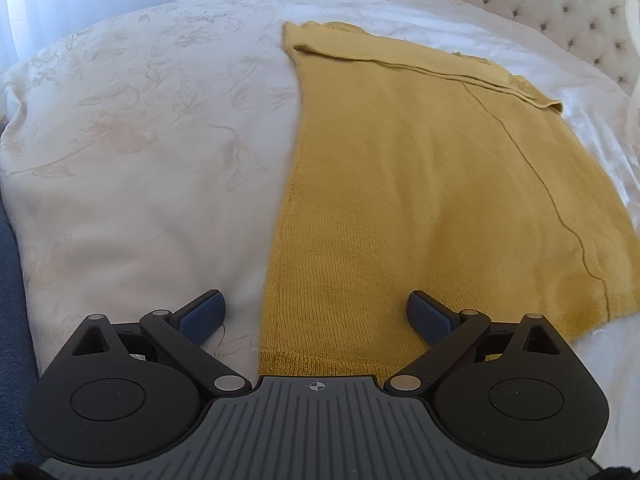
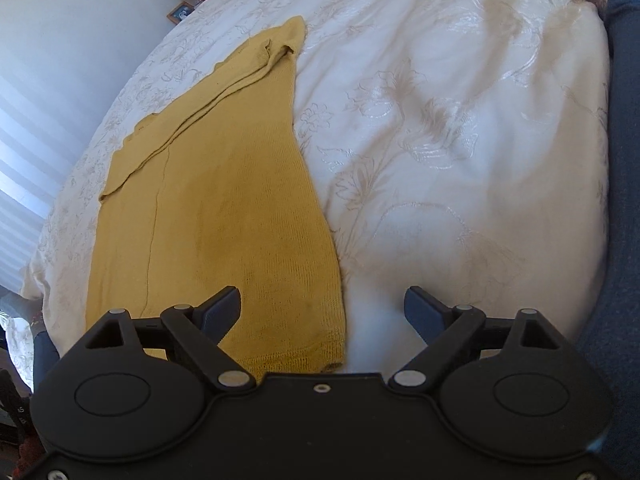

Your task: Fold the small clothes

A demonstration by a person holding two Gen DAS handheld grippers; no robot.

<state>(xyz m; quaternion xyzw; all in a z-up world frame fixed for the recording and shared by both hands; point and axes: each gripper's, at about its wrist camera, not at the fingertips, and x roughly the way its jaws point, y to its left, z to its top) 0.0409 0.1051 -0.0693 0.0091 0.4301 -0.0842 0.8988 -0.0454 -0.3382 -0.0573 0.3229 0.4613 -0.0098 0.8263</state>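
A mustard-yellow knitted garment (image 1: 420, 184) lies flat on the white bedspread (image 1: 140, 128), folded lengthwise, with a sleeve laid across its far end. My left gripper (image 1: 316, 312) hovers open over the garment's near hem and left edge, nothing between its fingers. In the right wrist view the same garment (image 2: 224, 208) stretches away on the left. My right gripper (image 2: 322, 308) stands open over the garment's near right corner, one finger (image 2: 222, 312) above the knit and the other above the bedspread (image 2: 460, 160).
A tufted cream headboard (image 1: 560, 12) rises at the far right in the left wrist view. A nightstand with a picture frame (image 2: 181, 12) and a red jar stands beyond the bed. Blue fabric (image 2: 616, 260) borders the mattress edge.
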